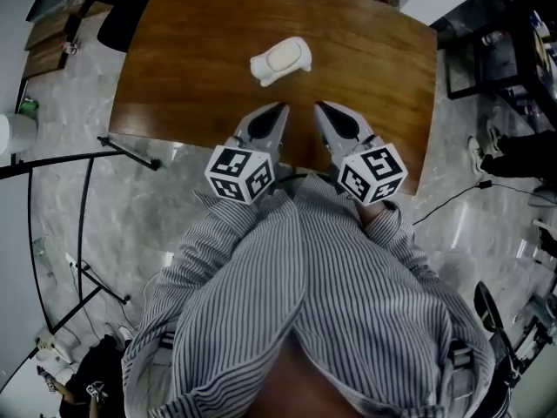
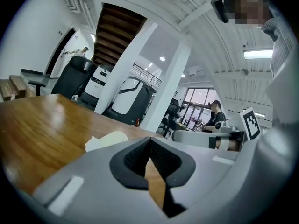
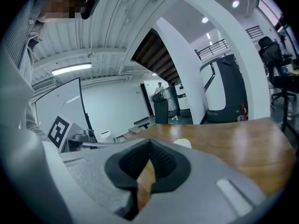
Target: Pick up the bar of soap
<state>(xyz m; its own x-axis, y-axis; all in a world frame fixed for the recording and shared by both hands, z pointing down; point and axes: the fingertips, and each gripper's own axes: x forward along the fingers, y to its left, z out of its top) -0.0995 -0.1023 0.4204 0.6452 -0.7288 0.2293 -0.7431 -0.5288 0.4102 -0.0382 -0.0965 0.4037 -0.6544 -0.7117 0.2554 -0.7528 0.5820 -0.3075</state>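
So, nothing done yet: bar of soap sits on table, upper centre of head view. Left gripper & right gripper hover near bottom edge, well short; jaws closed, empty. Reach, grip, lift all remain.

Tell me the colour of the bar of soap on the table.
The bar of soap is pale cream; the head view shows it best.

I see the bar of soap lying flat on the wooden table, around the middle of the top, turned slantwise to the edges. It's a pale cream, rounded oval resting in a white, uneven-edged surround (wrapper or dish, I can't tell which).
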